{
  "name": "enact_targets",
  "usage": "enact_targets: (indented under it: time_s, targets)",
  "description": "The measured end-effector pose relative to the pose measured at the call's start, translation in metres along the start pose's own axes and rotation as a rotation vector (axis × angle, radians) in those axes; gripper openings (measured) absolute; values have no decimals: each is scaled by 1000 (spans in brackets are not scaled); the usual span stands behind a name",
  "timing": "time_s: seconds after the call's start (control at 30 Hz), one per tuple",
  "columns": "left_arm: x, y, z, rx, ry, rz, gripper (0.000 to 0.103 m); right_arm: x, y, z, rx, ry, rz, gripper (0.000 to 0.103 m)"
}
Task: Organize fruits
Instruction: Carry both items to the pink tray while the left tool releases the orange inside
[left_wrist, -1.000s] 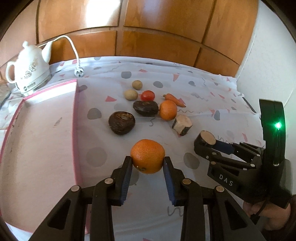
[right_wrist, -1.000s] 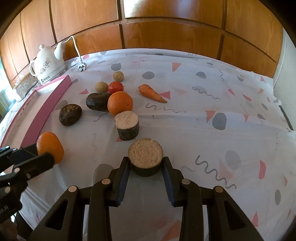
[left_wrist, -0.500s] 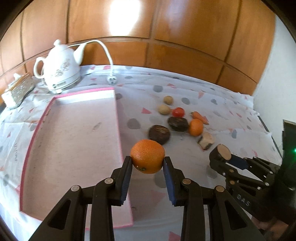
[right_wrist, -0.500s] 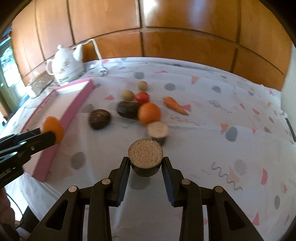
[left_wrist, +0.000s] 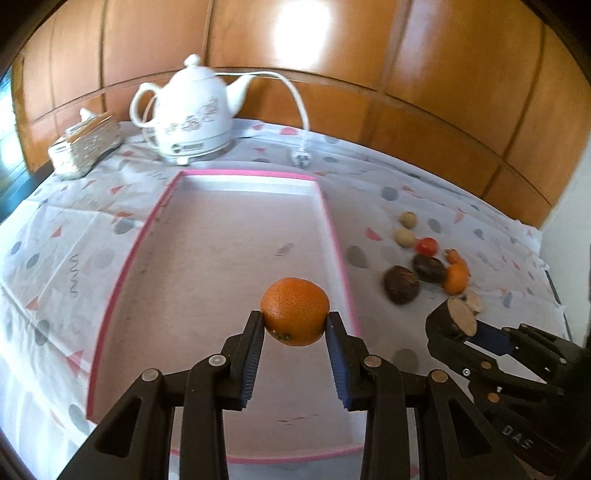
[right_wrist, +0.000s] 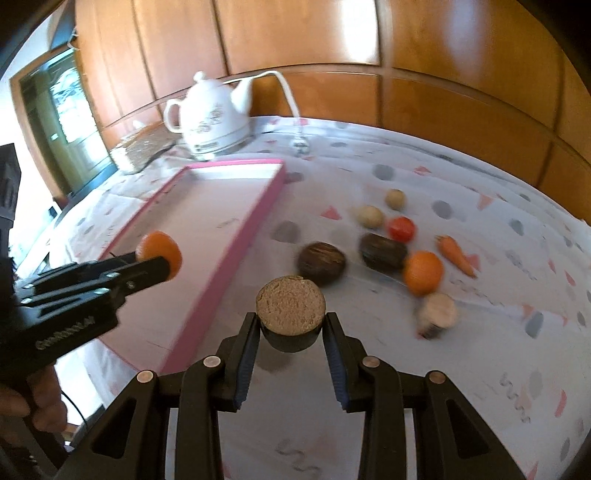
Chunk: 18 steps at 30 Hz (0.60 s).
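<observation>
Your left gripper (left_wrist: 294, 325) fingers clamp the orange (left_wrist: 294, 311) at frame centre, above the pink tray (left_wrist: 147, 229). Your right gripper (right_wrist: 290, 325) fingers clamp the cut brown fruit (right_wrist: 291, 309).

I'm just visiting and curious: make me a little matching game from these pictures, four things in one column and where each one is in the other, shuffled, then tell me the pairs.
Things:
1. held orange
2. cut brown chunk
3. white teapot
4. carrot

Places:
A. lying on the tablecloth among the loose produce
B. standing beyond the far end of the pink tray
C. clamped in the right gripper
D. clamped in the left gripper, above the tray

Pairs: 1-D, 2-C, 3-B, 4-A
</observation>
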<state>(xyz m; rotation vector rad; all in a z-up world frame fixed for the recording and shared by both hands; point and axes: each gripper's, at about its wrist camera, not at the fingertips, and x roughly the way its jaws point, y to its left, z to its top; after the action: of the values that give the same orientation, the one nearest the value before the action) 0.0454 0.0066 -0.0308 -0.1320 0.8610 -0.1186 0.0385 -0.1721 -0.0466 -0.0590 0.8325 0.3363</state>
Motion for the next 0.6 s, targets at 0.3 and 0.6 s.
enact_targets:
  time_s: [0.3,0.6]
  targets:
    - [6,39,8,-69,0,84,34,18,39,24,-67,17,78,35]
    - [0,66,16,-121,-49,181,36,48,66,55,-88,27,102,36]
